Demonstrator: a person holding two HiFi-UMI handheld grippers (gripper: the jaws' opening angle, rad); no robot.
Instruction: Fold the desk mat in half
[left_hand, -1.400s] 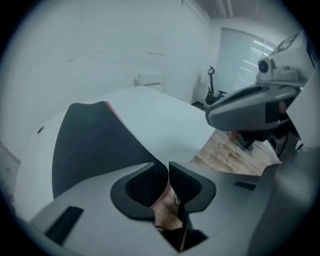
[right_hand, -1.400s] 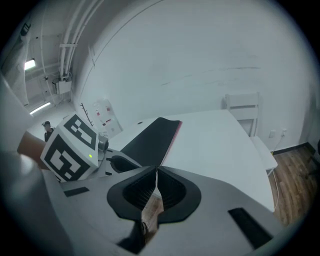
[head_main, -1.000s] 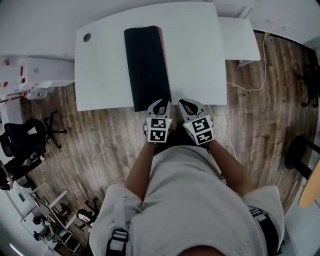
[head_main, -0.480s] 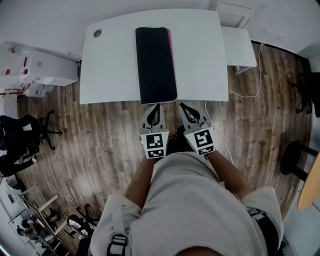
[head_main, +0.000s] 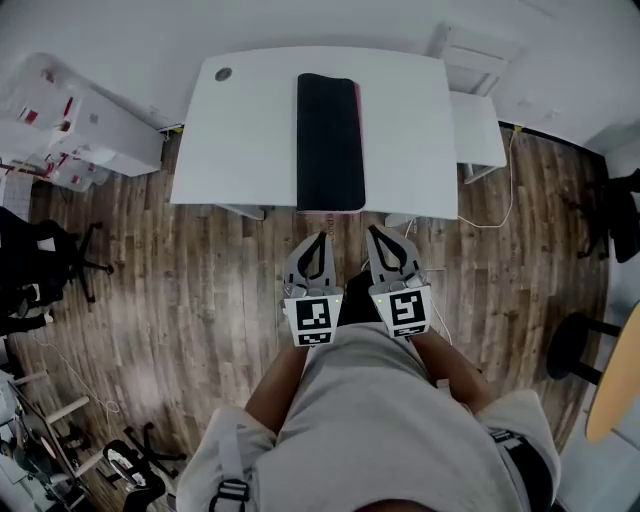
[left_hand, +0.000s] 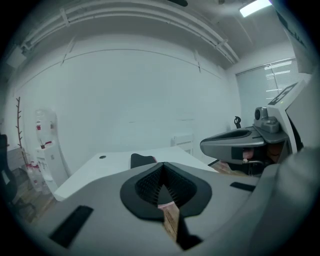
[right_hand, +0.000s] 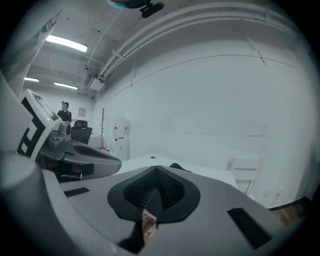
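The desk mat (head_main: 328, 140) lies folded into a long black strip, with a pink edge showing along its right side, at the middle of the white desk (head_main: 250, 120). The left gripper (head_main: 318, 238) and right gripper (head_main: 375, 232) are both closed and empty. They hang over the wooden floor, with the mat apart from them at 12 o'clock.

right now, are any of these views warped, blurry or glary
Head view: sharp and evenly lit, but the wide lens bows the edges of the white desk; the black mat shows little detail. Left gripper view: round dark border, a ceiling lamp glares at top right, the left tongs look soft. Right gripper view: same round border, bright strip lights at upper left.
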